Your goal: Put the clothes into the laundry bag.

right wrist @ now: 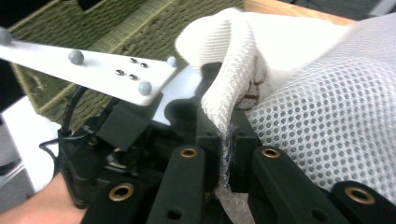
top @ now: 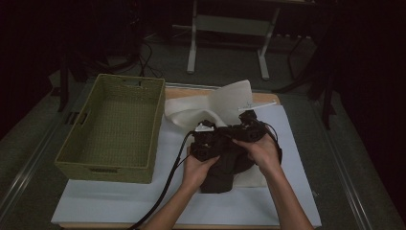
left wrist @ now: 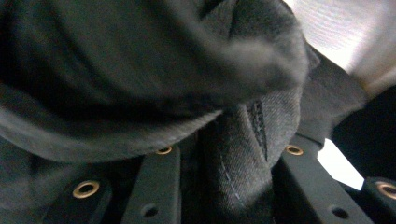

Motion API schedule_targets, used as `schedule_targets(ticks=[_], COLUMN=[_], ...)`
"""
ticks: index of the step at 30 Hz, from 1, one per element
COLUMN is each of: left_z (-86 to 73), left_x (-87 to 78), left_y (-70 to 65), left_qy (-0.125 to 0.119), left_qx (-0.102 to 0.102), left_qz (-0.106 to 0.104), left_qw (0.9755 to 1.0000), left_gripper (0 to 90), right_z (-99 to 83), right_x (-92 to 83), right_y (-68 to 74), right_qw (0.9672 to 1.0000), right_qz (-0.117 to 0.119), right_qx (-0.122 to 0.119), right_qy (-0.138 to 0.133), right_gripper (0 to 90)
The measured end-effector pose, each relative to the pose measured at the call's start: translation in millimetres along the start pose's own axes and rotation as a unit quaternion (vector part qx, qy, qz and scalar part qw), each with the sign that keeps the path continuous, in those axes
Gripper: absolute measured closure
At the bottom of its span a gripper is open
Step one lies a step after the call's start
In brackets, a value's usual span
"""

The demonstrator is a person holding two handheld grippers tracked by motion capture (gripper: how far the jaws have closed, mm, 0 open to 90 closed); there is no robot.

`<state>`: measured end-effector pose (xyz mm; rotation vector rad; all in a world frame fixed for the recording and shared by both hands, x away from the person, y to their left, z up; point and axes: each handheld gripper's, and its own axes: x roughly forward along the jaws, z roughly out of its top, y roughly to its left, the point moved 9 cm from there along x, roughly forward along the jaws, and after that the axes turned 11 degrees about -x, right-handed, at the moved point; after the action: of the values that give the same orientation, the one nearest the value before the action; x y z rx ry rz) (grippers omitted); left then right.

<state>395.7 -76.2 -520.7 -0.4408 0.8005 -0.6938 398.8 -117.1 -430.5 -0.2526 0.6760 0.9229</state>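
White mesh cloth inside right gripper

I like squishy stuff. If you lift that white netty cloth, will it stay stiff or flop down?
Probably floppy: the white mesh cloth bends in a soft fold where the right hand-held gripper pinches it. It likely weighs little, being full of holes. Its rough weave probably won't slip.

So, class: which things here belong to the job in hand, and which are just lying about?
In the job:
- white mesh cloth, pinched in the right gripper
- dark cloth, between the jaws of the left gripper

Lying about:
- woven basket, beside the cloths
- white sheet under everything
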Motion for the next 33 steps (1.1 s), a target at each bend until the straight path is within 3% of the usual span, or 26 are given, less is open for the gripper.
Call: schedule_targets(ticks=[2,5,8,12,16,19,23,27,29,30,33], left_z=[7.0,12.4,10.6,11.4,13.4,11.5,2.0,-19.3,-34.8,-39.3,-40.2], left_x=[1.6,4.7,-0.8,-20.9,-42.4,-54.0,-61.3,-53.4,-41.0,-34.7,-18.4], left_y=[7.6,13.7,8.4,1.7,-0.3,0.3,2.4,8.1,10.6,10.8,8.9], left_qy=[-0.015,-0.011,0.018,0.036,0.042,0.046,0.060,0.085,0.106,0.104,0.089], left_qx=[-0.018,-0.027,-0.027,0.011,0.061,0.099,0.135,0.145,0.159,0.168,0.172], left_qz=[0.012,0.016,-0.006,0.002,0.029,0.051,0.061,0.056,0.054,0.056,0.049], left_qw=[0.9996,0.9994,0.9994,0.9993,0.9968,0.9927,0.9872,0.9842,0.9801,0.9786,0.9800], left_gripper=[73.1,70.3,49.5,35.4,30.7,27.9,25.4,21.2,19.6,19.4,24.8], right_z=[-2.6,-9.0,-15.0,-17.9,-17.9,-17.6,-16.4,-16.1,-16.0,-15.8,-14.8], right_x=[-2.1,-0.4,1.5,-0.5,-1.8,-1.9,-1.9,-1.9,-1.5,-1.2,0.4], right_y=[-3.4,-2.1,-8.1,-15.2,-18.2,-19.2,-19.0,-18.4,-17.0,-16.2,-10.9], right_qw=[0.9997,1.0000,0.9998,0.9998,0.9999,0.9999,0.9998,0.9998,0.9998,0.9998,0.9998], right_qz=[-0.021,-0.001,-0.011,-0.011,-0.010,-0.010,-0.012,-0.012,-0.011,-0.010,-0.004], right_qx=[-0.002,0.002,0.002,0.010,0.009,0.006,0.002,0.000,-0.001,-0.003,-0.004], right_qy=[0.009,0.009,0.013,0.011,0.010,0.012,0.015,0.016,0.017,0.018,0.018], right_gripper=[86.5,86.5,86.2,86.1,86.0,85.9,85.9,85.9,85.9,85.9,85.9])
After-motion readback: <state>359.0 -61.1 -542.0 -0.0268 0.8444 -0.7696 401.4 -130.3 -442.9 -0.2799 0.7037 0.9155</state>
